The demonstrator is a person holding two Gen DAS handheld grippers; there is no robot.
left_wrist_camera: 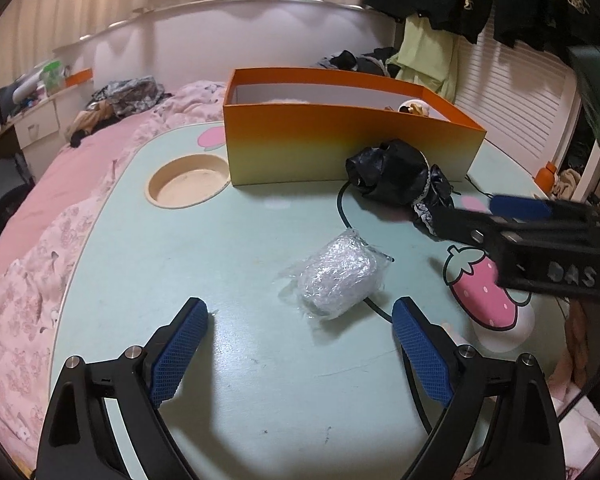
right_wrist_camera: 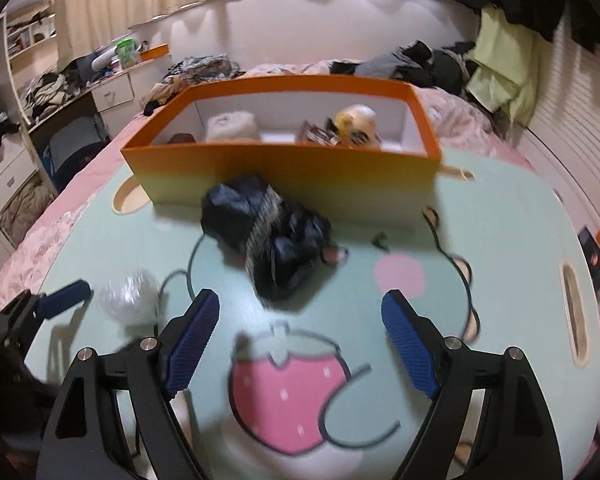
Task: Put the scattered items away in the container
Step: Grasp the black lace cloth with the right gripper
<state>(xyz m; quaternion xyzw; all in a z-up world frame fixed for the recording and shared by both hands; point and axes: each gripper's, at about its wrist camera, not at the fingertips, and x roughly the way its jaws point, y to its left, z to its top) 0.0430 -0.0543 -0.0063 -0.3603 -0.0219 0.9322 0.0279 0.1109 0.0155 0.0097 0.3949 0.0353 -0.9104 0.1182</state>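
An orange box (left_wrist_camera: 340, 148) stands at the back of the mint table (left_wrist_camera: 220, 248); it holds a white fluffy item (right_wrist_camera: 231, 126) and a yellow-white figure (right_wrist_camera: 356, 120). A black glossy bundle with lace trim (left_wrist_camera: 396, 178) lies just in front of the box. A clear plastic-wrapped white roll (left_wrist_camera: 338, 280) lies nearer me. My left gripper (left_wrist_camera: 300, 312) is open, with the roll just ahead of its fingertips. My right gripper (right_wrist_camera: 300, 300) is open too, and the black bundle (right_wrist_camera: 272, 240) lies just beyond its tips. Nothing sits between either pair of pads.
A round cup recess (left_wrist_camera: 188, 180) is sunk into the table left of the box. A slot handle (right_wrist_camera: 576, 312) cuts the table's right side. Pink bedding (left_wrist_camera: 40, 240) surrounds the table, with clothes piled behind. The right gripper's body (left_wrist_camera: 540, 248) reaches in from the right.
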